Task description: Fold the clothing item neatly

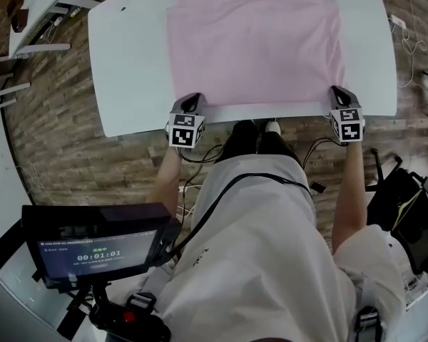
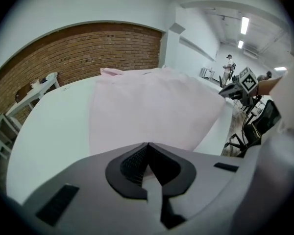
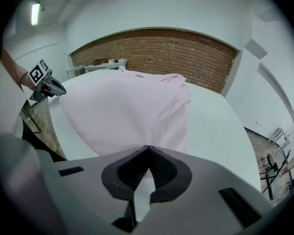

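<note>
- Your left gripper (image 1: 192, 104) has its jaws pressed together. The tips meet on the near left corner of the pink garment (image 1: 253, 45), and the cloth runs right up to them in the left gripper view.
- Your right gripper (image 1: 338, 92) is the same: its jaws are closed and pinch the near right corner of the hem. From the left gripper view you can see that corner drawn to a point at its tip.
- Neither gripper holds anything other than the cloth.
- The hem is stretched between your two grippers, one at each end.
- The screen (image 1: 100, 251) at your lower left shows a counter reading 00:01:01. The smaller lines above it are too blurred to read.
- Each marker cube (image 1: 186, 130) carries black-and-white square patterns with no words.
- There is faint print on your white top, too small to make out.
- The garment lies on the white table (image 1: 128, 63), spread flat and taking up the middle and right of the top.
- It is pale pink and roughly rectangular, with soft creases across it.
- Its near edge runs along your side of the table, just inside the rim.
- Its far end reaches the table's far edge, where the cloth bunches into a small raised fold.
- A bare strip of table shows on the left, and a narrower one on the right.
</note>
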A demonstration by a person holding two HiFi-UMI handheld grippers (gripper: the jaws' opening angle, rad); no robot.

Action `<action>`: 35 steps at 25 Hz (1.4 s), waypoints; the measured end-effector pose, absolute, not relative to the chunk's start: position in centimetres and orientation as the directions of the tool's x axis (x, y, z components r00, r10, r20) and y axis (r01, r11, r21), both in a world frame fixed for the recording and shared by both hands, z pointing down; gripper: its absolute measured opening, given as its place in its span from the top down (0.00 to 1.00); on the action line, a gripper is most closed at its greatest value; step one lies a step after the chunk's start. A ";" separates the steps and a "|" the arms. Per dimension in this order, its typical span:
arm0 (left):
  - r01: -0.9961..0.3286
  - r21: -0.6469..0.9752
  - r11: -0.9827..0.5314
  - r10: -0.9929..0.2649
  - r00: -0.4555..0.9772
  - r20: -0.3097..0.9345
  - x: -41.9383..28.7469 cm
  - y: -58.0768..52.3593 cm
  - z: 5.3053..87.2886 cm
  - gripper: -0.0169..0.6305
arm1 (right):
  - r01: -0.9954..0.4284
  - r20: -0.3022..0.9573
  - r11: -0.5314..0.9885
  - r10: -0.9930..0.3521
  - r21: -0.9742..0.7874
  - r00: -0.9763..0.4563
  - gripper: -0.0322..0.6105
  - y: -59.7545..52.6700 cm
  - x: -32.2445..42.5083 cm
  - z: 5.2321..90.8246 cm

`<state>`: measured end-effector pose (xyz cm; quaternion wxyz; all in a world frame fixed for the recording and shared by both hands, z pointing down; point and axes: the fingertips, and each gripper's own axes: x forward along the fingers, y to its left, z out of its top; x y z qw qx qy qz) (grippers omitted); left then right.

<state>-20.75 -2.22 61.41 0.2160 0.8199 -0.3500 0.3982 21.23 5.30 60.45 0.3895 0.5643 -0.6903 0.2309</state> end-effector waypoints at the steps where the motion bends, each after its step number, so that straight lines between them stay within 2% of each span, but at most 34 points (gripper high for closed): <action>1: -0.752 0.078 -0.655 -0.400 0.432 0.808 -20.5 -1.7 61.4 0.97 | -0.963 0.795 0.244 -0.604 0.113 -0.060 0.95 5.8 21.8 60.5; 12: -0.794 -0.006 -0.608 -0.503 0.379 0.777 -18.8 2.6 61.4 0.97 | -0.952 0.768 0.295 -0.627 0.079 -0.130 0.95 9.6 24.4 60.7; 18: -0.756 -0.111 -0.645 -0.537 0.345 0.770 -18.6 3.4 59.6 0.97 | -0.876 0.723 0.460 -0.654 0.145 -0.224 0.95 9.5 22.6 57.9; 21: -0.746 -0.113 -0.656 -0.544 0.364 0.756 -18.5 3.4 58.3 0.91 | -0.833 0.712 0.530 -0.646 0.160 -0.274 0.94 8.7 20.9 56.7; 24: -0.720 -0.135 -0.680 -0.545 0.375 0.750 -18.2 3.8 57.8 0.91 | -0.808 0.704 0.563 -0.644 0.171 -0.300 0.94 8.5 19.5 56.0; 27: -0.652 -0.189 -0.734 -0.522 0.364 0.772 -17.4 4.7 57.8 0.87 | -0.785 0.698 0.593 -0.639 0.178 -0.324 0.94 9.1 18.6 55.4; 31: -0.451 -0.326 -0.831 -0.487 0.305 0.818 -17.1 6.7 58.8 0.82 | -0.710 0.719 0.665 -0.608 0.230 -0.336 0.94 11.2 17.2 55.5; 35: -0.299 -0.431 -0.852 -0.505 0.246 0.827 -17.6 6.6 59.4 0.82 | -0.693 0.739 0.672 -0.601 0.263 -0.303 0.87 13.0 17.2 55.7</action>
